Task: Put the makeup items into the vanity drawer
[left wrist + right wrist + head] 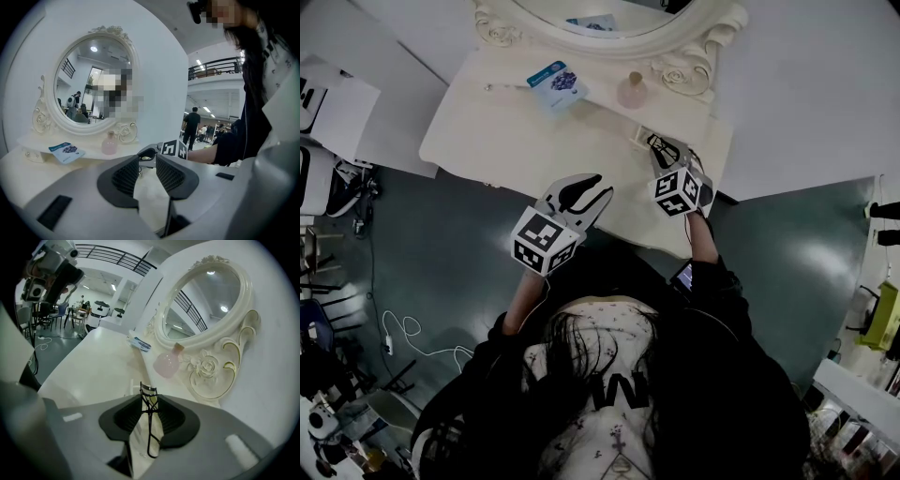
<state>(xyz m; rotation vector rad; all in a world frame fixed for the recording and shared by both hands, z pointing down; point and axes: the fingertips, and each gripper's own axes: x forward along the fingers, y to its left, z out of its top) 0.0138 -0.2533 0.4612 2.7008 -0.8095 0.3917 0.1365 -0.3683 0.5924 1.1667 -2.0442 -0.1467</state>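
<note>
A blue packet (pixel 558 80) lies flat on the cream vanity table (pixel 487 141), below the oval mirror (pixel 694 37). The left gripper (pixel 146 161) hangs over the table's front edge, its jaws a moderate gap apart with nothing between them. Further right, a pink bottle (pixel 632 91) stands upright at the mirror's base. The right gripper (pixel 149 404) is over the right end of the tabletop, its pads closed on a black eyelash curler (pixel 149 427), whose curved head points toward the bottle.
</note>
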